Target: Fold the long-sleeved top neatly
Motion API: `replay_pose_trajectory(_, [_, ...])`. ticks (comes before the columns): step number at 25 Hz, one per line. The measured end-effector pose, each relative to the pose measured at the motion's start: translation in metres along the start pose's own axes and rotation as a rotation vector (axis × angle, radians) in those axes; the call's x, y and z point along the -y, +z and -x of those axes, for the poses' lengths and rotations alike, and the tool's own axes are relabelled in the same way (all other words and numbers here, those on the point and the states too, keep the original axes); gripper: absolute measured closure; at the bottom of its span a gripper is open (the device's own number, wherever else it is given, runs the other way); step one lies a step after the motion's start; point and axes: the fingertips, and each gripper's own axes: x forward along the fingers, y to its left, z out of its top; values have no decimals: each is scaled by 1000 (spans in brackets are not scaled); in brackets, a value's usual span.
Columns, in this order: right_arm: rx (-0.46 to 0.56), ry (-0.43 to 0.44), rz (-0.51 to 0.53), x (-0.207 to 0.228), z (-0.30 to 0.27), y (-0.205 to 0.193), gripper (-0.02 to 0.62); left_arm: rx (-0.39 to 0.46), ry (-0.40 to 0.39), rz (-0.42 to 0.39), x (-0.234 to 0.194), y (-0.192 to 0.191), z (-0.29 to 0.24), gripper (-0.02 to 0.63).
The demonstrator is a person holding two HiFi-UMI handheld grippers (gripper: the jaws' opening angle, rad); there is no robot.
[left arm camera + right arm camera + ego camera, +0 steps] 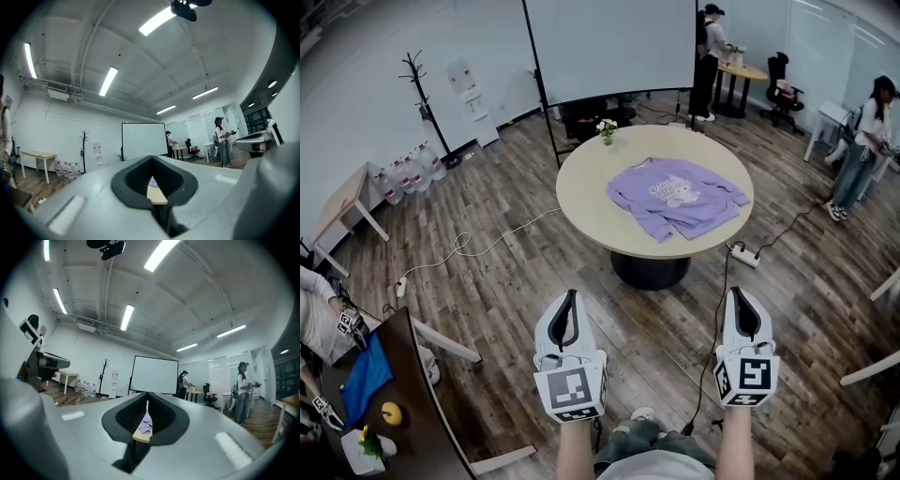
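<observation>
The left gripper has its fingers closed, tips meeting, with nothing gripped between them. The right gripper is the same: fingers pressed together and holding nothing. Both are held level over the wooden plank floor, side by side and touching no object. The fingers are smooth pale grey shells that taper to a point. Each has a black ribbed lining around a teardrop-shaped hollow. A marker cube with black-and-white square patterns sits at the rear of each gripper; the patterns carry no readable words.

The long-sleeved top lies spread out on the round worktop, well apart from both grippers. It is a soft lilac knit, front up, with its sleeves angled outward and down. A pale print crosses the chest, too small to read. A sliver of the lilac cloth also shows through the hollow of the right gripper's fingers.

The worktop is a smooth beige disc on a dark round pedestal. A small vase of white flowers stands at its far edge. A white power strip lies on the floor just beside the pedestal.
</observation>
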Motion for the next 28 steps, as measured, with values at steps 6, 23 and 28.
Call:
replay_pose_trajectory(6, [23,22,-36,-6,-19,-3,427,0,-27,-1,-5,-7,-24,605])
replay_pose_trajectory(23, [-26,103,-32,-3,-125,-23,343,-59,25,14,-20,-36,-109,605])
replay_pose_trajectory(28, [-18,152,-41,10,-182,-28,356,-63,61,2,-17,-38,-159,605])
